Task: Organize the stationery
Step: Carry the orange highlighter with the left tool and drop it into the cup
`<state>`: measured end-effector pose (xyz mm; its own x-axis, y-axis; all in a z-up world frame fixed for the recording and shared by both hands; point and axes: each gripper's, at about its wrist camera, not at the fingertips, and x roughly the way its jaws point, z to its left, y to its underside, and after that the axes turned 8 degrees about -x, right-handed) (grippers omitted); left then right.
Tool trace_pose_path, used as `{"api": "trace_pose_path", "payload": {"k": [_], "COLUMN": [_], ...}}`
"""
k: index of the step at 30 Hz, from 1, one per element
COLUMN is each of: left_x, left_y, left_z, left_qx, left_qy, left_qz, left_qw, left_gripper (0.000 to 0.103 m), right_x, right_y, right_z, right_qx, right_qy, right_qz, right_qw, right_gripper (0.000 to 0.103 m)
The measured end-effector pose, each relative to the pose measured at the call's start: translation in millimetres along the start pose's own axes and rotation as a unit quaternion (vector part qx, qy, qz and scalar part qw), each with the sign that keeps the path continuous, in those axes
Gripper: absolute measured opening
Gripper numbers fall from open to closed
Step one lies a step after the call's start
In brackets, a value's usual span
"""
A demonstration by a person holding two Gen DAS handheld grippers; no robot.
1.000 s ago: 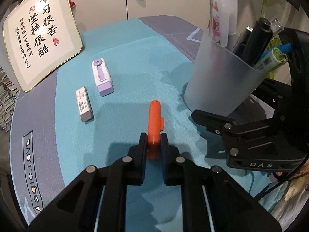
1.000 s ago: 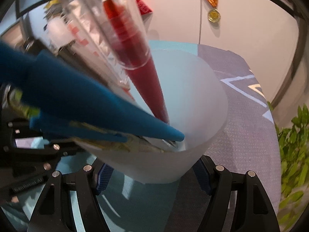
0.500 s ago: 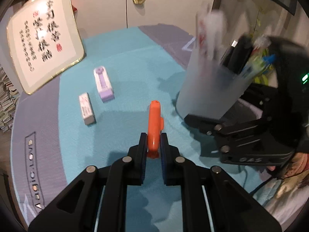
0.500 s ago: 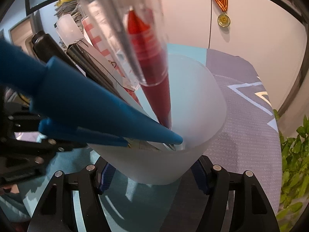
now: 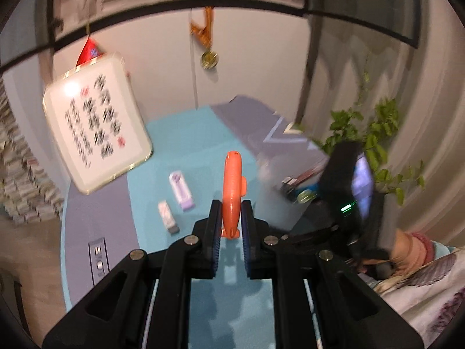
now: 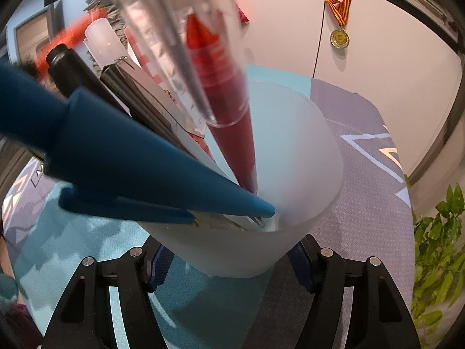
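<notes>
left gripper [image 5: 231,218] pinching orange pen [image 5: 232,192] by its tail, ready to drop in | right gripper [image 6: 229,258] clamped around frosted cup [image 6: 290,203], steadying it | erasers [image 5: 181,187] remain on mat

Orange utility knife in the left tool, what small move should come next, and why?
Probably carry the orange utility knife rightward over the frosted pen cup. The left tool already clamps it clear of the mat, and the right tool grips the cup, whose far side looks free of pens.
</notes>
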<state>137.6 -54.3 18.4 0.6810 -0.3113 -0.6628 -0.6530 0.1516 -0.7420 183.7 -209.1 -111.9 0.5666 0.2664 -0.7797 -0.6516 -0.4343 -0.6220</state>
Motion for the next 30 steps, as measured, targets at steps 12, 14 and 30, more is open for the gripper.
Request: {"api": "trace_pose_path", "payload": {"k": [12, 14, 30], "left_x": [20.1, 27.0, 39.5], "left_y": [-34.5, -39.7, -38.1], "left_z": [-33.0, -35.3, -39.5], "left_qx": [0.020, 0.021, 0.021], "left_qy": [0.061, 0.053, 0.045], "left_qz": [0.027, 0.036, 0.084], "left_qw": [0.9975, 0.9977, 0.9952], "left_gripper": [0.011, 0.011, 0.011], "right_x": [-4.0, -3.7, -4.2], "right_y": [6.8, 6.8, 8.3], "right_z": [3.0, 3.0, 3.1], "right_qx": [-0.002, -0.002, -0.002], "right_qy": [0.003, 0.003, 0.003], "right_qz": [0.004, 0.004, 0.004], "right_qw": [1.000, 1.000, 1.000], "right_gripper": [0.070, 0.070, 0.070]}}
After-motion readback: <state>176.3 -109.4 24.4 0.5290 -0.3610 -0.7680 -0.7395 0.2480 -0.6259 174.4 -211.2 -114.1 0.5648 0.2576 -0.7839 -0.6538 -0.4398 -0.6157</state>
